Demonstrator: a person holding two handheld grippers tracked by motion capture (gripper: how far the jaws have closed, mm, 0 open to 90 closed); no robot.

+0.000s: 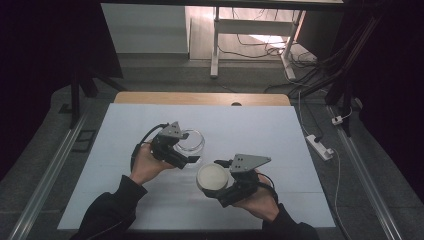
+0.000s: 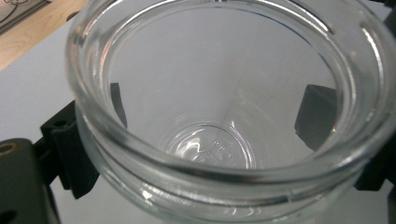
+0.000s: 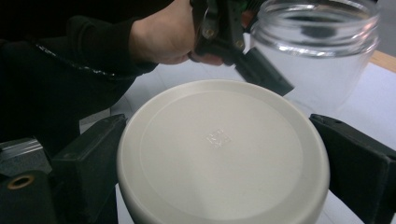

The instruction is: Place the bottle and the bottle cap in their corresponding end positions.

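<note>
A clear glass jar (image 1: 191, 141) with an open mouth stands on the white table (image 1: 250, 130), left of centre. My left gripper (image 1: 189, 148) is shut on it, one jaw on each side of its wall. In the left gripper view the jar (image 2: 210, 186) is empty and the two fingers (image 2: 317, 114) show through the glass. A round white lid (image 1: 211, 175) is held flat, top side up, in my right gripper (image 1: 218, 181), just in front and to the right of the jar. In the right gripper view the lid (image 3: 219, 140) sits between the black jaws, with the jar (image 3: 317, 51) and the left gripper (image 3: 261, 70) beyond it.
The table's far edge is a wooden strip (image 1: 200, 98). A white power strip (image 1: 320, 146) and cables lie on the floor at the right. A desk frame (image 1: 216, 45) and more cables stand behind the table.
</note>
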